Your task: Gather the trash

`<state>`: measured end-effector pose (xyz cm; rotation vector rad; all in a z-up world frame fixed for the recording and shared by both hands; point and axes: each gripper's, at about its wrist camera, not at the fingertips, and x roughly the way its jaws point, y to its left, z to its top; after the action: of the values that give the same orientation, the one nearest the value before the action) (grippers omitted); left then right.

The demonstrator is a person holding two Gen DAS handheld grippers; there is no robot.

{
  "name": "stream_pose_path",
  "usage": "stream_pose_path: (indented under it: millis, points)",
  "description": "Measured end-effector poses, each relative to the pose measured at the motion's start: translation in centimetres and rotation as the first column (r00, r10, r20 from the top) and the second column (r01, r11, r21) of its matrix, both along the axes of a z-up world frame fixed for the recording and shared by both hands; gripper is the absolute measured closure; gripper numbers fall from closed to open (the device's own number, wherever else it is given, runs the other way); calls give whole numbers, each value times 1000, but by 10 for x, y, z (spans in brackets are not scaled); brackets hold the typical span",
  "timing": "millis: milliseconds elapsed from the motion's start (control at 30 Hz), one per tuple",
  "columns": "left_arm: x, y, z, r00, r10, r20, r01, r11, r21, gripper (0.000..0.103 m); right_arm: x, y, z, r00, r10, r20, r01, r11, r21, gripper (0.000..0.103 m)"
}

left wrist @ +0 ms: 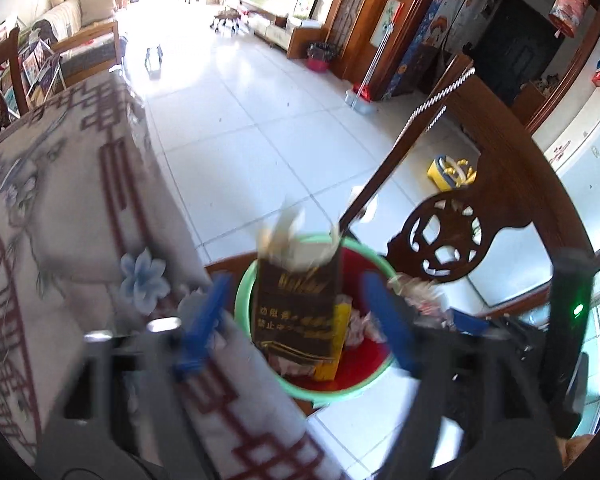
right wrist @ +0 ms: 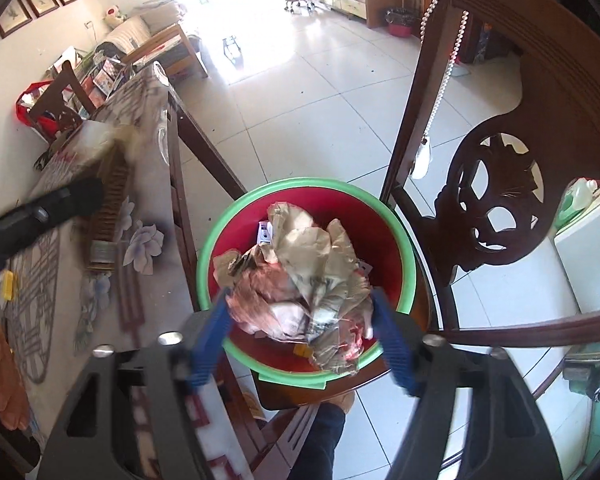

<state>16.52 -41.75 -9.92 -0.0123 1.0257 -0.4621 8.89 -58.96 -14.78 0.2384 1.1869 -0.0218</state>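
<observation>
A red bin with a green rim (left wrist: 364, 382) (right wrist: 216, 236) stands on a chair seat beside the table. In the left wrist view, my left gripper (left wrist: 300, 316) is open above the bin; a brown cigarette box (left wrist: 296, 312) with paper sticking out hangs blurred between the fingers (left wrist: 206, 320), apart from them. In the right wrist view, my right gripper (right wrist: 300, 332) has its fingers (right wrist: 392, 340) against a crumpled wad of brown and pink paper (right wrist: 308, 280) over the bin. The same box (right wrist: 108, 196) shows blurred at the left, by the other gripper.
The table with a flowered cloth (left wrist: 60, 240) (right wrist: 112, 280) lies left of the bin. A carved wooden chair back (left wrist: 480, 200) (right wrist: 496, 160) rises right of it. A small yellow item (right wrist: 9, 284) lies on the table. Tiled floor (left wrist: 260, 120) stretches behind.
</observation>
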Motion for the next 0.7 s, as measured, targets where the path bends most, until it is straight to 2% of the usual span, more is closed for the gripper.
stream_pose_path:
  millis: [133, 167, 267, 367, 567, 633, 700]
  points:
    - [3, -4, 7, 999, -14, 31, 14, 1000, 3, 14, -1, -3, 3, 1000, -19, 5, 19, 1000, -4, 14]
    - [2, -2, 9, 999, -15, 40, 15, 1000, 7, 11, -2, -2, 3, 1000, -26, 4, 26, 1000, -7, 13]
    - [-3, 12, 17, 998, 3, 66, -3, 1000, 1, 9, -8, 3, 11, 999, -38, 17, 39, 999, -30, 13]
    - [-12, 38, 27, 996, 31, 79, -29, 999, -20, 6, -22, 17, 27, 997, -55, 60, 58, 997, -45, 7]
    - [-48, 96, 53, 988, 68, 136, -62, 997, -46, 5, -47, 63, 53, 992, -62, 113, 71, 994, -79, 7]
    - [-61, 115, 61, 986, 71, 154, -64, 997, -49, 5, -56, 81, 62, 987, -61, 148, 73, 995, -71, 7]
    - [-74, 138, 68, 980, 78, 182, -71, 996, -48, 5, -69, 104, 80, 971, -67, 230, 84, 994, -66, 7]
